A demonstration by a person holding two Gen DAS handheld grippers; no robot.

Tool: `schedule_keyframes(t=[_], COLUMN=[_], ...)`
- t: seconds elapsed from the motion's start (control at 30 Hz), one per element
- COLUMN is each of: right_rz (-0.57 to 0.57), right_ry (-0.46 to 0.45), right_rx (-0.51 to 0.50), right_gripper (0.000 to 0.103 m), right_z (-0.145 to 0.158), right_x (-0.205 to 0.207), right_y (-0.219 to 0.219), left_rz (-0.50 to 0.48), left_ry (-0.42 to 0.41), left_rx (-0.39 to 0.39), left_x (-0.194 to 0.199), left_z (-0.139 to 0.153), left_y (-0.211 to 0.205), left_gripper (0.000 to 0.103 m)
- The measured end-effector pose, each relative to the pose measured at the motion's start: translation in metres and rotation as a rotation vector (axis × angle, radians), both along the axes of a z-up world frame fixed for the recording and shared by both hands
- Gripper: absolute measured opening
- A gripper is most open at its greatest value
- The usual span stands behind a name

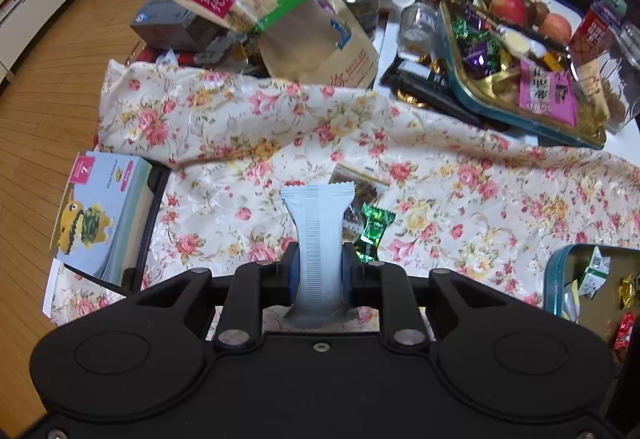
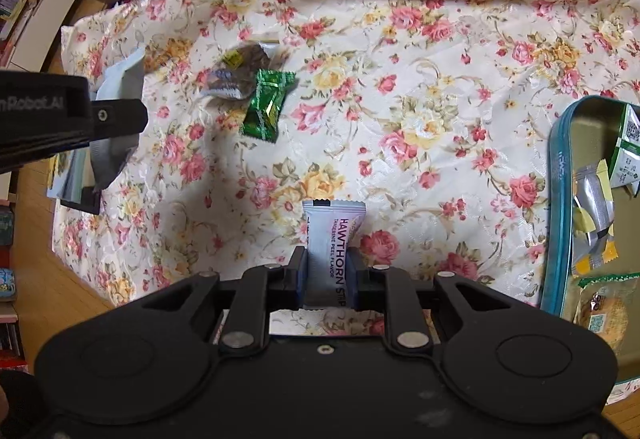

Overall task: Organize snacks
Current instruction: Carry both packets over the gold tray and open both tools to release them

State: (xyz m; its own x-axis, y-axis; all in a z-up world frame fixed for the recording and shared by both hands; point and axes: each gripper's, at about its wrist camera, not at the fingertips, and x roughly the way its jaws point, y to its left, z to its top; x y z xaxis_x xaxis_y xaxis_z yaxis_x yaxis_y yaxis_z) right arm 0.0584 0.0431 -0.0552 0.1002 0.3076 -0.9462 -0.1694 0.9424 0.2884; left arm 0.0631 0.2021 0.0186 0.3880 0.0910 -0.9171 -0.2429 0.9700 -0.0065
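The left claw [image 1: 318, 271] pinches a pale blue-white snack wrapper [image 1: 320, 239] across its narrow middle. The wrapper stands upright between the blue pads, its plain back with a ribbed centre seam facing the camera and its crimped, saw-toothed end flaring out at 12 o'clock.

The right claw [image 2: 326, 275] is pressed onto a second wrapper of the same kind [image 2: 332, 239], printed "HAWTHORN STRIP, TANGERINE PEEL FLAVOR" in dark letters running along its length on a white-to-lilac face, with a small black mark near the crimped top. It too stands upright, above the floral cloth [image 2: 400, 59] that covers the bench.

In the right wrist view, a shiny green candy [image 2: 266, 105] lies on the cloth at 11 o'clock from the held strip, touching a crumpled clear packet with dark contents [image 2: 240, 73] just beyond it. A teal-rimmed tin [image 2: 554, 199] sits at 3 o'clock and holds several wrapped snacks, among them a round biscuit in a clear pack [image 2: 604, 313]. In the left wrist view, another teal tray [image 1: 456, 79] of sweets lies at 2 o'clock, past the cloth.
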Motion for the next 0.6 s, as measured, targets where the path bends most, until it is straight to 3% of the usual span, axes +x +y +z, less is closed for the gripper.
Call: schedule_keyframes(t=[0.3, 0.6], right_rz=[-0.191, -0.387], right_ry=[-0.090, -0.180], right_rx=[0.065, 0.073], right_gripper=[0.022, 0.022], right_z=[0.043, 0.081], right_x=[0.028, 0.037], right_y=[-0.059, -0.143], left_rz=[-0.033, -0.128], left_ry=[-0.061, -0.052], left_rx=[-0.030, -0.049], left_x=[0.008, 0.015], left_z=[0.023, 0.022], left_y=[-0.025, -0.084], left_gripper=[0.028, 0.028])
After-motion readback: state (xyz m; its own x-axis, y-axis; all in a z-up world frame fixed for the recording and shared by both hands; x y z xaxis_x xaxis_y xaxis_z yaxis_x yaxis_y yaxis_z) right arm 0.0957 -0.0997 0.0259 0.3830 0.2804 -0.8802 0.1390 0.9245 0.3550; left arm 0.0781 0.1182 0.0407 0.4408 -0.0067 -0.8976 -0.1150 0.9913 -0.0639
